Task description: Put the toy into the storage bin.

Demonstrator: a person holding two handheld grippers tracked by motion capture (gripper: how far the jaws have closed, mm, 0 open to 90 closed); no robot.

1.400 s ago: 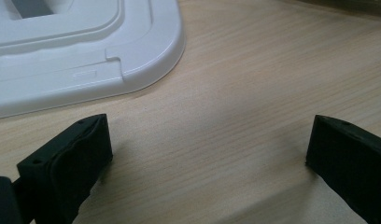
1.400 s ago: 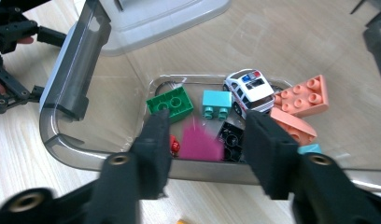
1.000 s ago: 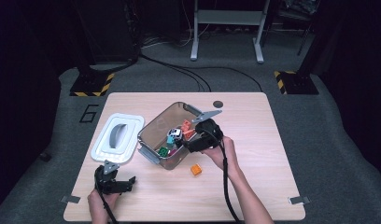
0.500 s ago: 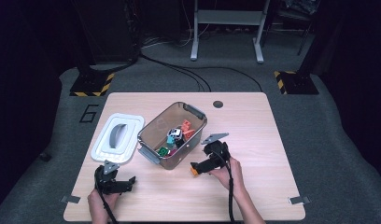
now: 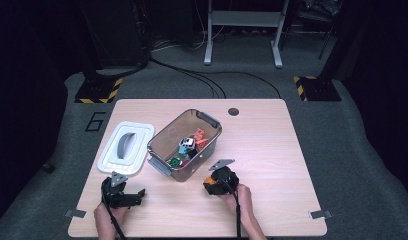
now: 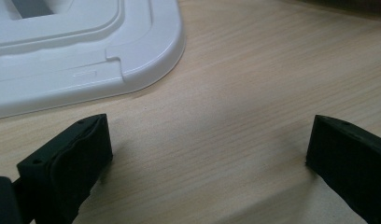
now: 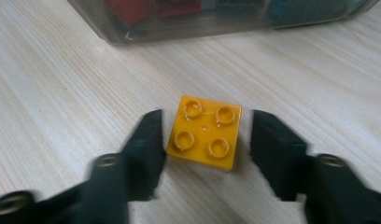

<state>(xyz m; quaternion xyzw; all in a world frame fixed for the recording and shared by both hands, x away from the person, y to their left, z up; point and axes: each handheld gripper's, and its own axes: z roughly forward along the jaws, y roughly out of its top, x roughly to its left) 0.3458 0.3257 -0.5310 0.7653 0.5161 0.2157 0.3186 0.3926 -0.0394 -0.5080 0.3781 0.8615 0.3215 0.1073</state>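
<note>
right gripper (image 7: 205, 140) dropped to table | jaws apart astride square four-studded yellow brick (image 7: 205, 133) | left gripper (image 6: 207, 144) jaws apart

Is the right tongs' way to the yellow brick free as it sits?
Likely yes: the right tongs already straddle the yellow brick, jaws open either side, nothing between.

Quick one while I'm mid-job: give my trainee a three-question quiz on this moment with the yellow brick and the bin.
1. True or false: the right gripper has its jaws on either side of the yellow brick.
2. Where does the white lid lie? A: on the bin. B: on the table, left of the bin. C: in the left gripper.
3. Fill in: the left gripper's jaws stand ___ over bare wood.

Key: 1 true, a gap shows at the right jaw. 2 B. 3 open.
</note>
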